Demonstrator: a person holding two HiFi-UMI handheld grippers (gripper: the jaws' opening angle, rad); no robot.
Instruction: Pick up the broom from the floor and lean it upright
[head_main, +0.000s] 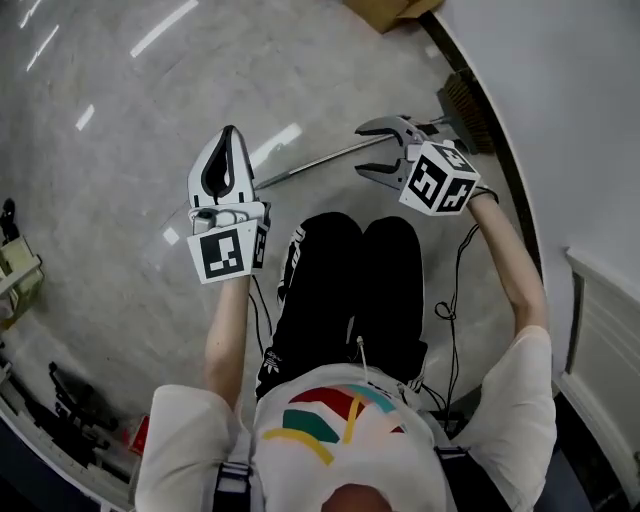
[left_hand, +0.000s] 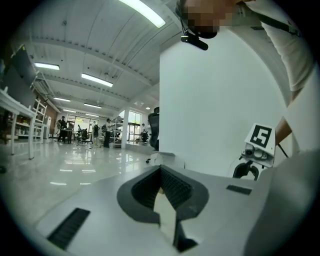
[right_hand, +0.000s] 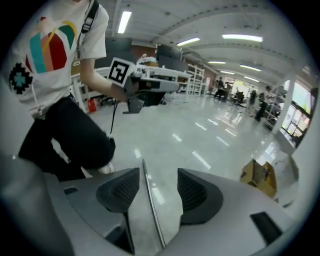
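The broom (head_main: 310, 163) lies on the glossy floor (head_main: 120, 150) in front of a crouching person. Its thin metal handle runs across the head view from near the person's knees toward the wall (head_main: 560, 100). Its brush head (head_main: 465, 108) rests at the foot of that wall.

The right tool (head_main: 362, 150) is held low over the handle with its jaws spread wide, one on each side of the handle. In the right gripper view, the handle (right_hand: 150, 200) is seen passing between the two ribbed pads of the right tool (right_hand: 157, 175). It lies nearer the pad at that view's left, and neither pad is seen pressing on it.

The left tool (head_main: 231, 132) is held beside the near end of the handle, apart from it. In the left gripper view, its jaws (left_hand: 161, 170) are pressed together with nothing between them, and open floor and the wall are seen beyond.

A cardboard box (head_main: 385, 10) stands on the floor by the wall, beyond the brush head. It is also seen in the right gripper view (right_hand: 257, 175).
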